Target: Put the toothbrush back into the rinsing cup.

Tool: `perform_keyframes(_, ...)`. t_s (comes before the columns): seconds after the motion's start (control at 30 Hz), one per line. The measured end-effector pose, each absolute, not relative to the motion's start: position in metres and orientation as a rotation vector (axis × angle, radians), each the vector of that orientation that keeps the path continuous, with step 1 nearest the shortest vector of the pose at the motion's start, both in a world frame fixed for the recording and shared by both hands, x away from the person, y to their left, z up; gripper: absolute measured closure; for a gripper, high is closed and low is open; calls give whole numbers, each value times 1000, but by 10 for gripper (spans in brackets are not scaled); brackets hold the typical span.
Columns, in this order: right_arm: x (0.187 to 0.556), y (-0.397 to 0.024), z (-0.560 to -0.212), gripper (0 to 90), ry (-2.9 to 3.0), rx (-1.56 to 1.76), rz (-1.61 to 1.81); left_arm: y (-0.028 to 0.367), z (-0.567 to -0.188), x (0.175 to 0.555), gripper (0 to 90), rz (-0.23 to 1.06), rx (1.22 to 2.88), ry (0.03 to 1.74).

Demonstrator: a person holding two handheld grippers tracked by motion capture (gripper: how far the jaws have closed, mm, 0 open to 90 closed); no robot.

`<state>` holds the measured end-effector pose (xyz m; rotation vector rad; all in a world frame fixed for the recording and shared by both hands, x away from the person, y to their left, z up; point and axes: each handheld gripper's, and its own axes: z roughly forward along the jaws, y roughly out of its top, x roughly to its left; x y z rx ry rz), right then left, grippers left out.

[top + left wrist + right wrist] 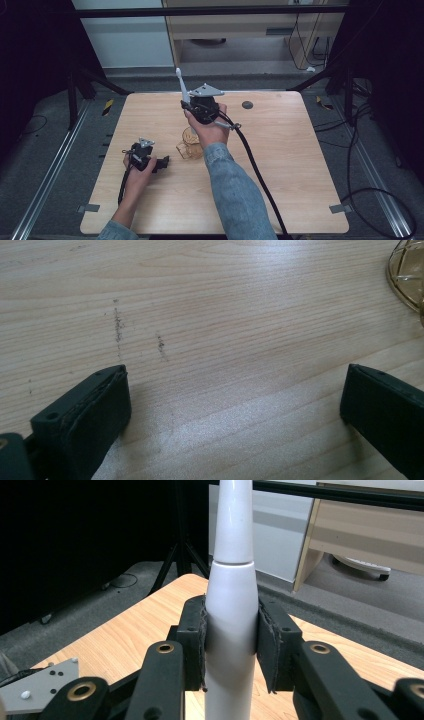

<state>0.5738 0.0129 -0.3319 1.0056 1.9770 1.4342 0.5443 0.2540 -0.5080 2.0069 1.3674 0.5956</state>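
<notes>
My right gripper is raised over the middle of the table, shut on a white electric toothbrush that stands upright with its head pointing up. In the right gripper view the toothbrush is clamped between the two black pads. Below the right hand stands a clear amber glass cup, partly hidden by the hand. My left gripper rests low over the table's front left, open, with bare wood between its jaws. In the left gripper view the cup's rim shows at the top right, beyond that gripper.
The wooden table has a small dark round disc at the back right. A black cable trails from the right gripper across the table toward the front edge. Dark frame legs and cables stand around the table.
</notes>
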Motion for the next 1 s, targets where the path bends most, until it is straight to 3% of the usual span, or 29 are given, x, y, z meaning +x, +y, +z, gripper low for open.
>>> perform_keyframes(1.0,575,22,-369,669,2055,1019,1361,255,-508,545,0,593,2002,1369)
